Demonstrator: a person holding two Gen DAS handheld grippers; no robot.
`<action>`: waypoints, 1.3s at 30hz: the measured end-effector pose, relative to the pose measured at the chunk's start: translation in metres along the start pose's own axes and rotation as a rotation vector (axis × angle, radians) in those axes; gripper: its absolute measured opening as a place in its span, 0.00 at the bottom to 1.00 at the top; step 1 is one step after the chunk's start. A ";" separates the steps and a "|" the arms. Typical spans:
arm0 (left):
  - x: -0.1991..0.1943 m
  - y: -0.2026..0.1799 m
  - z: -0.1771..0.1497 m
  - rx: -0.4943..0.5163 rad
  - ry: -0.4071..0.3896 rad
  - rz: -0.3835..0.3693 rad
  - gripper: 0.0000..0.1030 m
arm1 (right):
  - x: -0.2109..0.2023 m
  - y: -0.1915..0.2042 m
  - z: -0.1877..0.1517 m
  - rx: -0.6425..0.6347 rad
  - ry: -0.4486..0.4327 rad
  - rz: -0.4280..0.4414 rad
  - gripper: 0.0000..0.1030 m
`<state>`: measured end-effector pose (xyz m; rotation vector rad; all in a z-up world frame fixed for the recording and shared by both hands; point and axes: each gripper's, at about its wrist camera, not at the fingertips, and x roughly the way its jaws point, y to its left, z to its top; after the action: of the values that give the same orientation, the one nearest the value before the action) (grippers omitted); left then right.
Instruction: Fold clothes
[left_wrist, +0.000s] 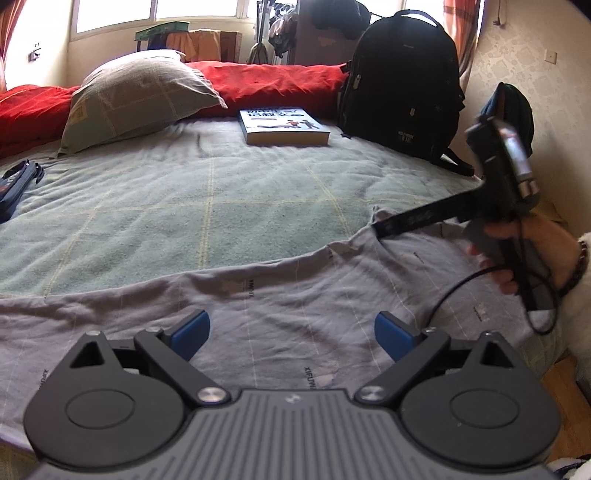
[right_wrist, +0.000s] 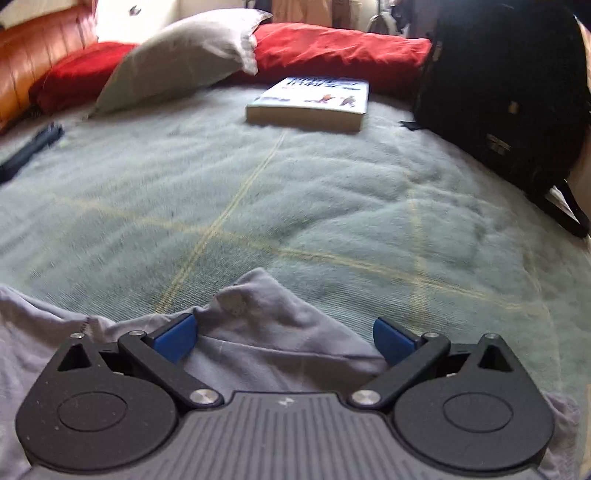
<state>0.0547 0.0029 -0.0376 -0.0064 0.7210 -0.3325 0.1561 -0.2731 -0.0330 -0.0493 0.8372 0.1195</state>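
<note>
- My left tongs (left_wrist: 291, 334): jaws apart, over the shirt (left_wrist: 258, 295), gripping nothing.
- My right tongs (right_wrist: 282, 339): jaws apart, shirt corner between.
- Shirt spread on blanket (left_wrist: 184, 192); book (left_wrist: 284, 127) at 12 o'clock.

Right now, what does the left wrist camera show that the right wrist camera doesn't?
Only the left wrist view shows the right gripper from outside, the hand holding it, and a window. Only the right wrist view shows the grey garment bunched between its own open blue fingers. Both share the book, pillow and black backpack.
</note>
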 end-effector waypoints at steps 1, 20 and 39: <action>0.000 0.000 0.000 -0.006 0.003 0.000 0.93 | -0.011 -0.004 -0.002 0.010 -0.011 0.019 1.00; 0.018 -0.015 -0.013 0.082 0.079 0.051 0.96 | -0.080 0.000 -0.110 -0.031 -0.017 0.048 1.00; 0.017 -0.008 -0.016 0.067 0.091 0.047 0.99 | -0.091 0.016 -0.129 -0.095 0.025 0.041 1.00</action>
<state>0.0540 -0.0079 -0.0601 0.0899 0.7990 -0.3134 -0.0017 -0.2767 -0.0521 -0.1231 0.8573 0.1980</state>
